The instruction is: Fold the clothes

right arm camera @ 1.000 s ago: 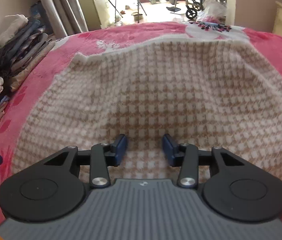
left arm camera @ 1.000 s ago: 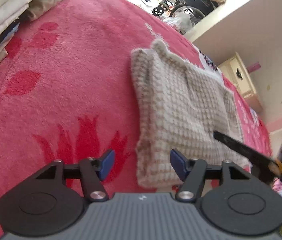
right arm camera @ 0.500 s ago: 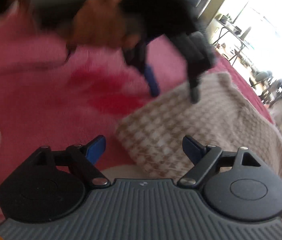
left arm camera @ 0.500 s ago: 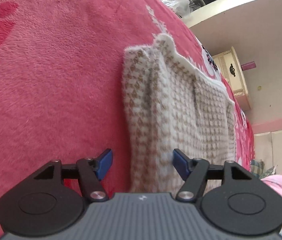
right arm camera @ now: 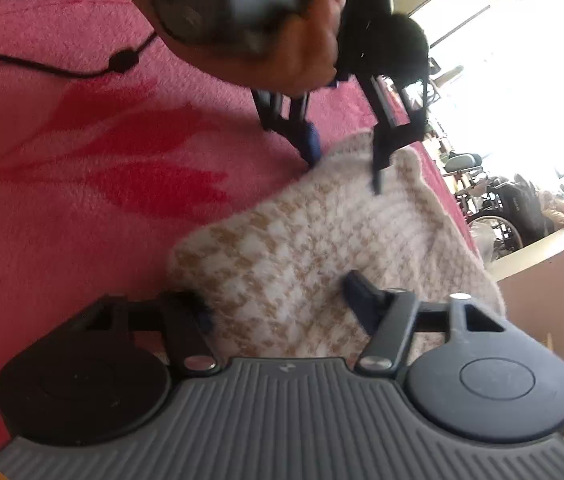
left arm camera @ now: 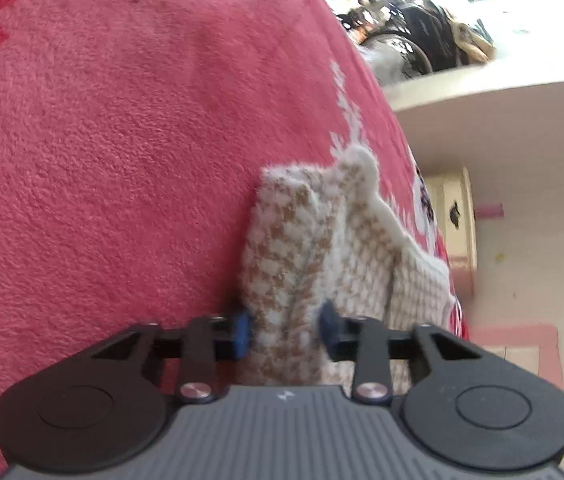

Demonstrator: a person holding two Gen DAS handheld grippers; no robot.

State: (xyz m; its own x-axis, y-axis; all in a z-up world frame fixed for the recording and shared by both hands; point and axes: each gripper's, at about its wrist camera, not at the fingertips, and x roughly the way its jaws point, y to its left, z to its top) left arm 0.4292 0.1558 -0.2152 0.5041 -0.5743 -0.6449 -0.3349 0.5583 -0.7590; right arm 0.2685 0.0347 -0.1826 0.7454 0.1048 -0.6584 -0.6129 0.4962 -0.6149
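The folded checked garment lies on the red blanket, its long axis running away from both grippers; the left gripper and right gripper have just closed on its near edge

The sweater is fuzzy knit wool; the blanket under it is plush fleece. The claw is matt black plastic with shiny metal rivets.

You have a pink blanket with red leaf prints, a black cable across it, a wheelchair beyond its far edge, and a cream cabinet.
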